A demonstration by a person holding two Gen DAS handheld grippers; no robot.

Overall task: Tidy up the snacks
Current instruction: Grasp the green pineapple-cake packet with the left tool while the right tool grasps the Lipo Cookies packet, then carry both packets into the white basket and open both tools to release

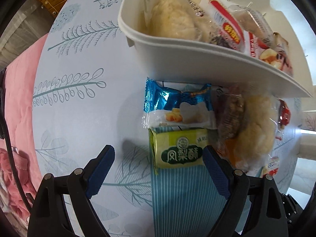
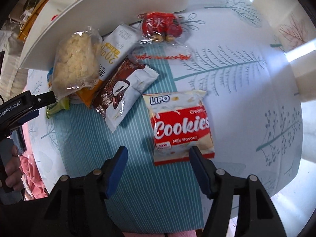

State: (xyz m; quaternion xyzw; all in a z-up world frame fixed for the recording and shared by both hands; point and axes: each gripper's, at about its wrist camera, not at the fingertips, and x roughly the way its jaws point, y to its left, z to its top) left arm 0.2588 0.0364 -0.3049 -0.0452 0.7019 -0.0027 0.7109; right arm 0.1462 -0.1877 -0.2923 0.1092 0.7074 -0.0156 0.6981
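My left gripper (image 1: pixel 158 158) is open, its fingers on either side of a yellow-green pineapple cake packet (image 1: pixel 179 148) on the table. Beyond it lie a blue packet (image 1: pixel 177 106), a brown snack (image 1: pixel 231 114) and a pale puffed snack (image 1: pixel 256 130). A white basket (image 1: pixel 177 59) behind holds several wrapped snacks. My right gripper (image 2: pixel 158 158) is open just before a red Lipo Cookies pack (image 2: pixel 179 126). Also there lie a brown-white packet (image 2: pixel 122 96), a white-orange packet (image 2: pixel 116 49), a red packet (image 2: pixel 160 25) and a puffed snack (image 2: pixel 77 59).
The round table has a leaf-print cloth (image 1: pixel 79 79) and a striped blue mat (image 2: pixel 148 187). A pink blanket (image 1: pixel 17 98) lies off the left edge. The left gripper body (image 2: pixel 25 106) shows at the left in the right wrist view. The basket's underside (image 2: pixel 98 9) overhangs the snacks.
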